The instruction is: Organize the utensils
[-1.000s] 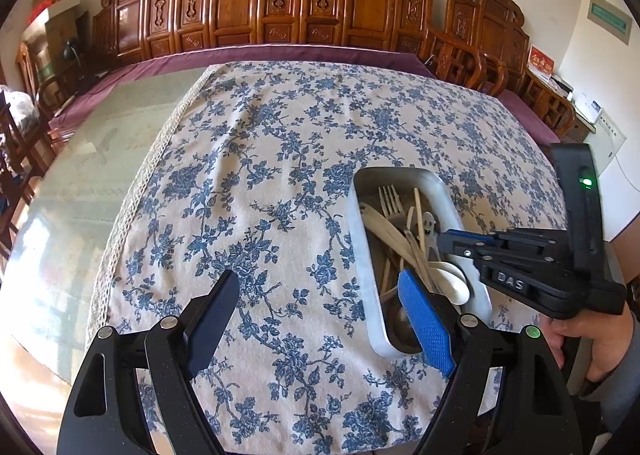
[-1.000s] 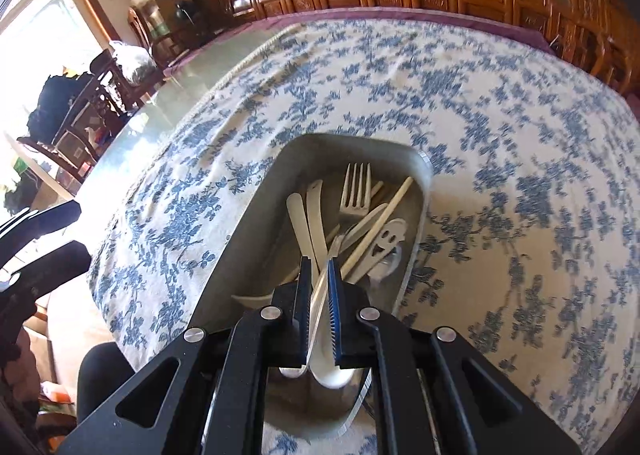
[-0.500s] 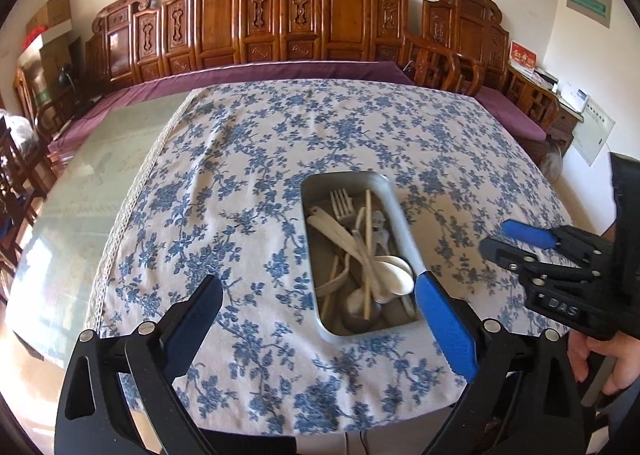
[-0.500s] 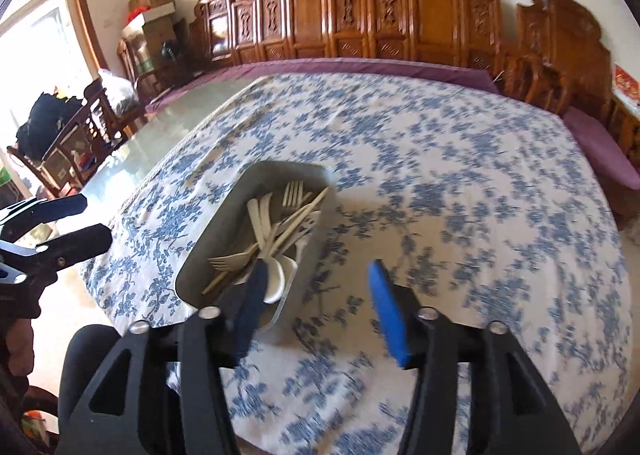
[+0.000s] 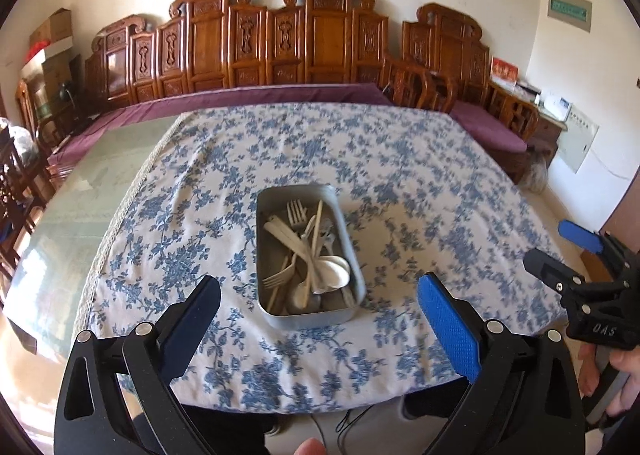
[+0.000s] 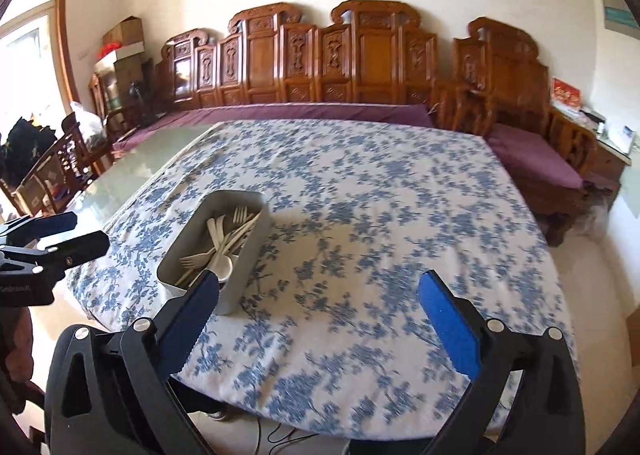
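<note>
Both tools hang wide and empty, left tool point(image 5: 318, 319) steady, right tool point(image 6: 320, 307) opening; pale plastic utensils point(image 5: 310, 255) fill the grey metal tray point(image 5: 308, 317). Withdraw gently, tabletop point(image 5: 400, 175) undisturbed.

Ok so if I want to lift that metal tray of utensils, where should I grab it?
Probably the metal tray by its near short wall, coming from above at the table's near edge: that rim is bare and thin, while forks and spoons crowd the inside.
</note>
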Demonstrator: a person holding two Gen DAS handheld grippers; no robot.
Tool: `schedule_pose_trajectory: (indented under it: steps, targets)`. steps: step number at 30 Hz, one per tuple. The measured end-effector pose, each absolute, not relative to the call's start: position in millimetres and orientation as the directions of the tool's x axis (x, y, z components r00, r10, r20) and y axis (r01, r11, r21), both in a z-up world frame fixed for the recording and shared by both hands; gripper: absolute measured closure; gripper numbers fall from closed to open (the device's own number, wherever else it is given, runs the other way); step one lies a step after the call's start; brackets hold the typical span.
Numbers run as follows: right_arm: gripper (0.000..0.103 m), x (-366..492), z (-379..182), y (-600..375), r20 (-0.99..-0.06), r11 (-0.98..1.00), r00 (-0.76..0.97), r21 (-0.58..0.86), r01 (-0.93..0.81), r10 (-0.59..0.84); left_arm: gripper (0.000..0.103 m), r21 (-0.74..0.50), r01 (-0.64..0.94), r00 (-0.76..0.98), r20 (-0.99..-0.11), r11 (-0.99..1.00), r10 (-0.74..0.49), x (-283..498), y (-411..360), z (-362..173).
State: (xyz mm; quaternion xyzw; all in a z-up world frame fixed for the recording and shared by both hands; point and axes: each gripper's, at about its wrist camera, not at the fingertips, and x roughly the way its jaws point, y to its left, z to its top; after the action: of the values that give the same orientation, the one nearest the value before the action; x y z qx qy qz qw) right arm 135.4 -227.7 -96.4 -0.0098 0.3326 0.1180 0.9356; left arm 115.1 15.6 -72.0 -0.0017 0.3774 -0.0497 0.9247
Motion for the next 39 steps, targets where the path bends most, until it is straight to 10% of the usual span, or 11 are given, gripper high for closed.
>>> schedule_pose_trajectory:
  steps: [19,39]
  targets:
    - [0.003,32.0,32.1,-261.4,-0.332,0.987,0.93,0.036,-0.155,0.158,0.008,0.008,0.078,0.852,-0.52,0.997,-0.062,29.7,6.5,37.7]
    - [0.003,18.0,49.1,-259.2,-0.294,0.988,0.943,0.034,-0.152,0.155,0.008,0.009,0.062,0.886,-0.462,0.998,-0.051,9.5,3.0,55.8]
